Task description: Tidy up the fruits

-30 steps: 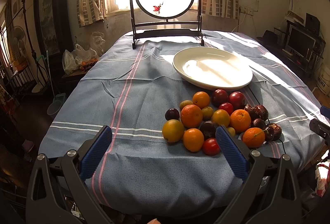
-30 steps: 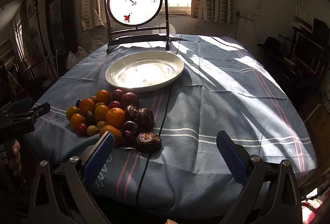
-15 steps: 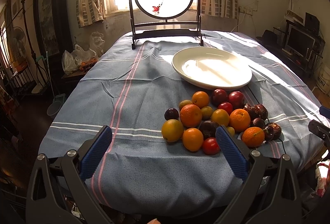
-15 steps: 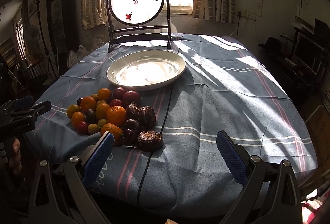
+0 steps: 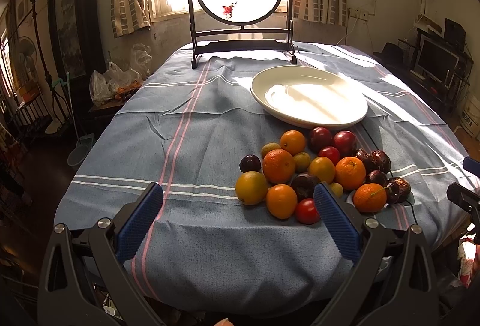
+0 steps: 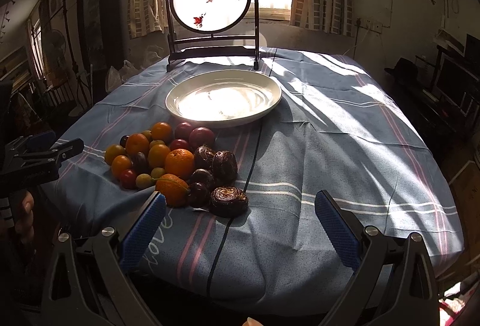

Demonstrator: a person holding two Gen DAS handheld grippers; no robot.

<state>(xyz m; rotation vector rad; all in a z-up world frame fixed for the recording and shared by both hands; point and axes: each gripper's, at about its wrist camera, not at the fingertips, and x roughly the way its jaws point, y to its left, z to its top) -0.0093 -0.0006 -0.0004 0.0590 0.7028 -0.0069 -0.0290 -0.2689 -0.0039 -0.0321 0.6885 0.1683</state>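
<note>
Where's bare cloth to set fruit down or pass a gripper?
Free: the wide cloth right of the plate and fruit pile, out to the table edge; also the stretch left of the pile toward the pink stripes. The plate is empty. Crowded: the pile itself, reaching almost to the plate's near rim.

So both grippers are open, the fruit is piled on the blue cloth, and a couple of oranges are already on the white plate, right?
Not quite. The white plate holds nothing; the right wrist view shows it bare. All the fruit lies piled on the blue cloth beside it, and the left gripper and right gripper are open.
</note>
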